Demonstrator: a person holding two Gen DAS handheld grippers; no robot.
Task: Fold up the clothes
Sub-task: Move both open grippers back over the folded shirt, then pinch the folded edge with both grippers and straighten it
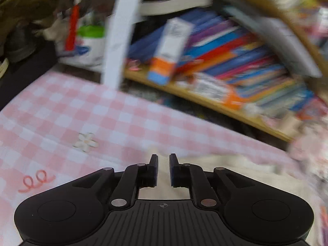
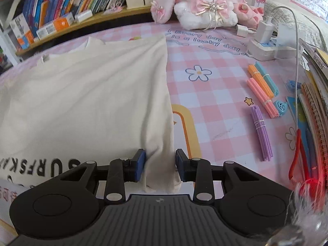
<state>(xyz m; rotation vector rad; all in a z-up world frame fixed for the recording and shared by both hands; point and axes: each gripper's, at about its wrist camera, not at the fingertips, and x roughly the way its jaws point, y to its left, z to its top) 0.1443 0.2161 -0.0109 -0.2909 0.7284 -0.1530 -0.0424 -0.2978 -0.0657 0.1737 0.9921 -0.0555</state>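
A cream T-shirt [image 2: 92, 94] with black lettering lies spread on the pink checked table cover [image 2: 215, 94]. My right gripper [image 2: 160, 153] is shut on a bunched fold at the shirt's right edge, and the cloth hangs between its blue pads. The left wrist view is blurred. There, my left gripper [image 1: 163, 157] stands over the edge of the cream cloth [image 1: 225, 170]. Its pads are a narrow slit apart and cream cloth fills the slit, so it looks pinched on the shirt.
A plush rabbit [image 2: 205, 4] and a power strip [image 2: 266, 47] sit at the table's far side. Bundles of coloured sticks [image 2: 262, 86], notebooks [image 2: 313, 110] and a red-handled tool [image 2: 297, 155] lie at the right. A bookshelf [image 1: 225, 65] and a white post [image 1: 121, 34] stand behind.
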